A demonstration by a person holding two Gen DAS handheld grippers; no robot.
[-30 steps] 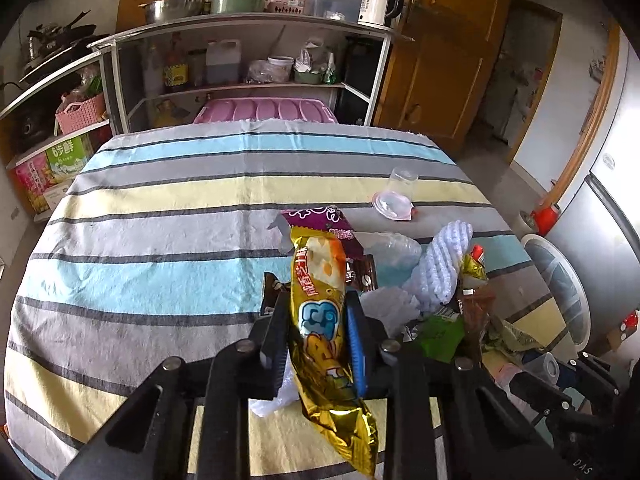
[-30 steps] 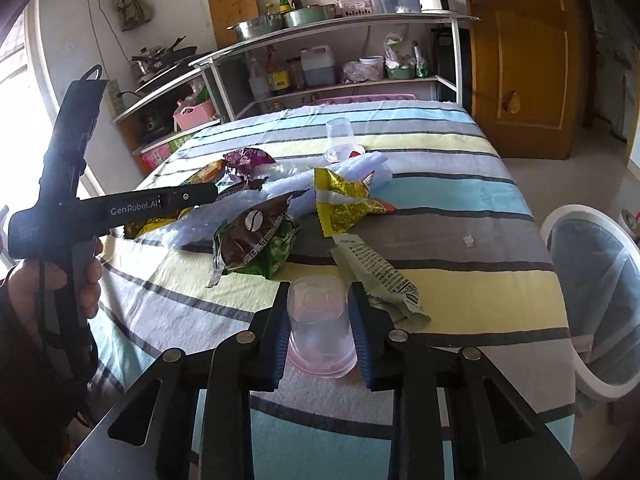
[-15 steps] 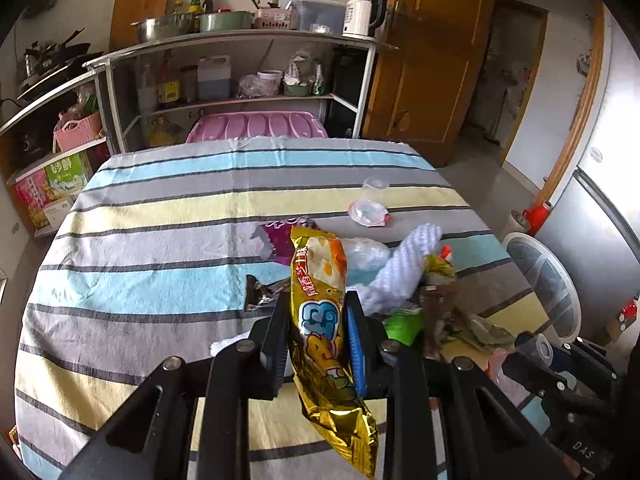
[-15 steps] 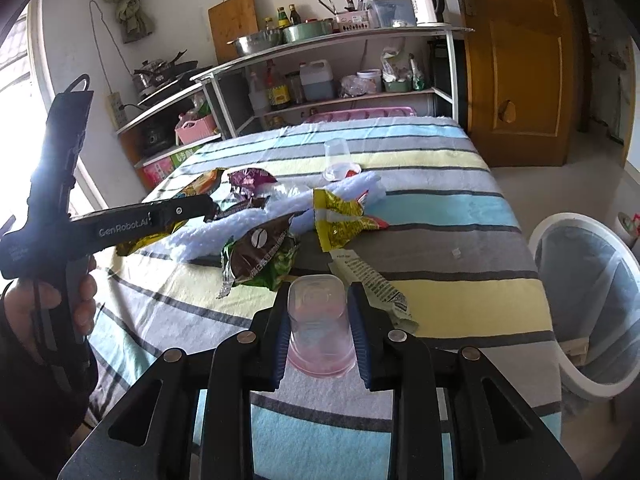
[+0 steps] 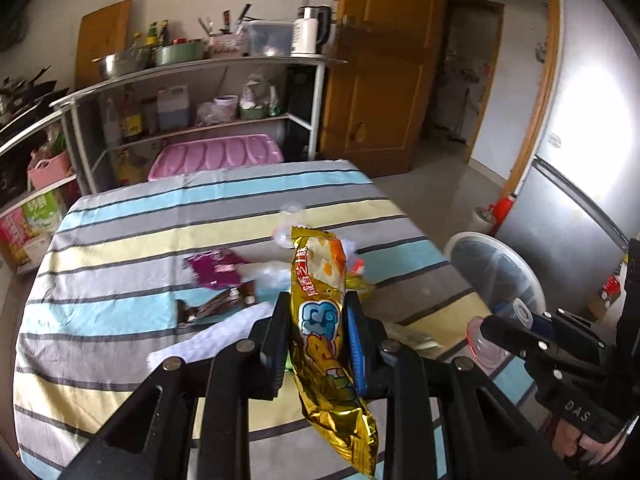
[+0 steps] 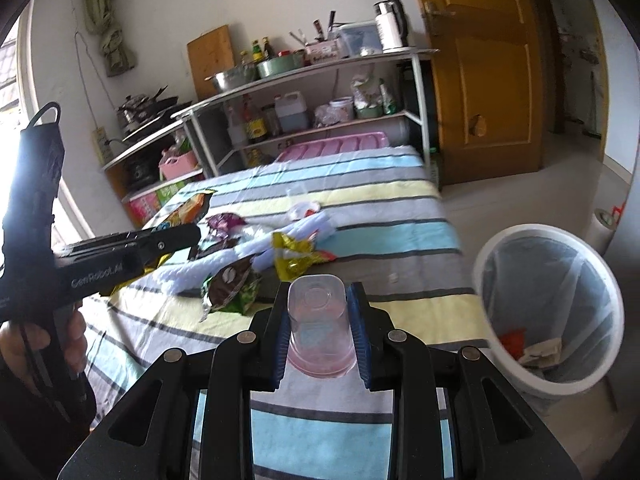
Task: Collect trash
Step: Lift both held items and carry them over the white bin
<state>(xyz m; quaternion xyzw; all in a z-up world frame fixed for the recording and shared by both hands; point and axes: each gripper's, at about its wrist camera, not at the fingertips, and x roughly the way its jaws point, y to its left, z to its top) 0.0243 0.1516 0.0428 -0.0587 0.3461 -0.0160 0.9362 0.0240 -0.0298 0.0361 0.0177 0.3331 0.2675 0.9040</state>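
My left gripper (image 5: 318, 304) is shut on a yellow snack wrapper (image 5: 320, 284) and holds it above the striped table (image 5: 120, 240). My right gripper (image 6: 318, 296) is shut on a clear plastic cup (image 6: 318, 322), held upside down above the table's near edge; that cup also shows in the left wrist view (image 5: 486, 346). The white trash bin (image 6: 548, 308) with a plastic liner stands on the floor right of the table, also in the left wrist view (image 5: 494, 276). Loose wrappers lie mid-table: a brown and green one (image 6: 232, 286), a yellow one (image 6: 296, 258), a purple one (image 5: 216, 268).
A white towel (image 6: 248, 256) lies among the wrappers. A clear cup and lid (image 6: 300, 206) sit farther back. A metal shelf (image 5: 200, 100) with kitchenware stands behind the table, a wooden door (image 5: 380, 60) beside it, and a fridge (image 5: 580, 160) at the right.
Both grippers have lifted and swung right with their loads. The trash bin has come closer and more fully into both views. The table now looks lower and farther off.
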